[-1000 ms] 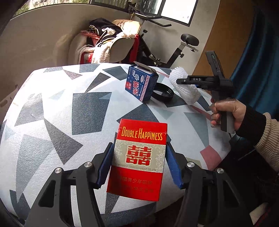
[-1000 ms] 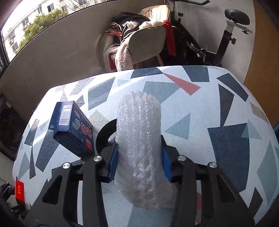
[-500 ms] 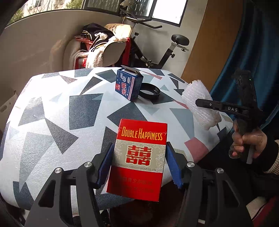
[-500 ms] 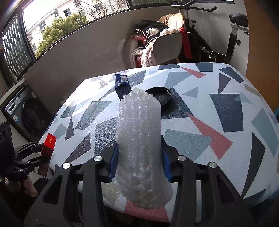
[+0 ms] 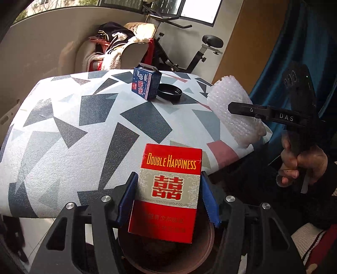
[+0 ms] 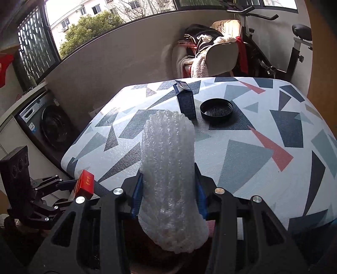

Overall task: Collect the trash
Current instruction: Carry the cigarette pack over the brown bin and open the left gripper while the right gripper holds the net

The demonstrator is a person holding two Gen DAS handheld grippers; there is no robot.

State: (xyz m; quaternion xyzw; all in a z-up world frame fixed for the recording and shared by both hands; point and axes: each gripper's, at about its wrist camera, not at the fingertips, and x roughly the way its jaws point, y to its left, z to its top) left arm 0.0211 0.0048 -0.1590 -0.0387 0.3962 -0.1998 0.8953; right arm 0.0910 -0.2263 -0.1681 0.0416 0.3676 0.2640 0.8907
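A: Changes? 
B: Both grippers pulled back off the patterned table [image 5: 63, 130]; a brown round bin [image 5: 207, 240] now sits below.

A: Holding? 
B: Left gripper [image 5: 168, 200] clamps one red cigarette pack [image 5: 168, 189]; right gripper [image 6: 168, 198] clamps one clear bubble-wrap roll [image 6: 168, 168].

A: On the table? 
B: One blue carton [image 5: 146, 84], one black lid [image 5: 169, 92].

Left gripper [image 5: 168, 200]: jaws clamped on cigarette pack [image 5: 168, 189], pointed downward. Right gripper [image 6: 168, 200]: jaws clamped on bubble wrap roll [image 6: 168, 172]. Right hand [image 5: 303, 166]: fist around handle.

Light: daylight from the windows [image 6: 118, 12] behind my counter [image 6: 242, 151], blown white.
Shadows: dim below my view.
Edges: fisheye bend, dark corners.
Focus: sharp.
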